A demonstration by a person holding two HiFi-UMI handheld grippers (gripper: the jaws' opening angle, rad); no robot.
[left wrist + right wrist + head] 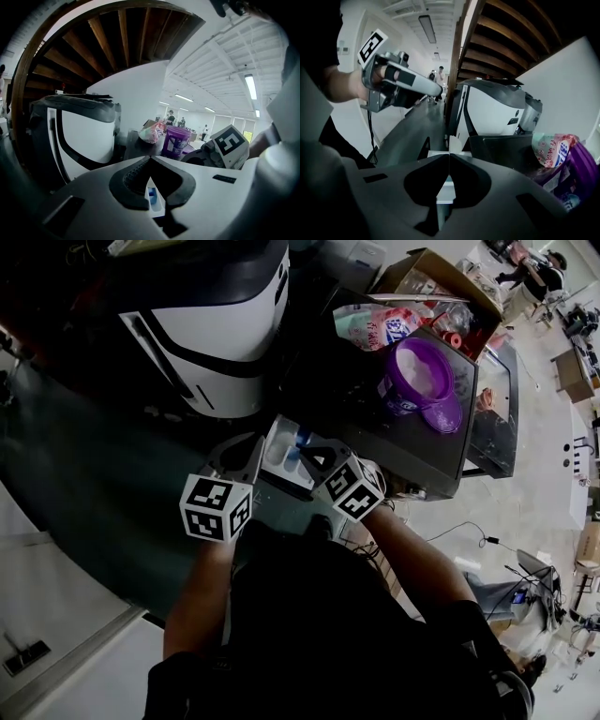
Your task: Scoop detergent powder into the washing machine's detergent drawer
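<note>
The white and black washing machine (216,324) stands at the upper left. Its white detergent drawer (281,454) is pulled out, with a blue insert inside. My left gripper (251,448) hovers over the drawer's left end, shut and holding nothing. My right gripper (309,454) hovers over its right end, also shut and holding nothing. The drawer shows just below the closed tips in the left gripper view (153,199) and in the right gripper view (444,191). An open purple tub (420,371) with white powder stands on the dark stand (412,451) to the right. No scoop is visible.
The tub's purple lid (446,414) lies beside it. A pink and white bag (375,329) lies behind the tub, next to an open cardboard box (441,277). A glass-sided unit (497,418) stands right of the stand. Cables trail on the floor (469,531).
</note>
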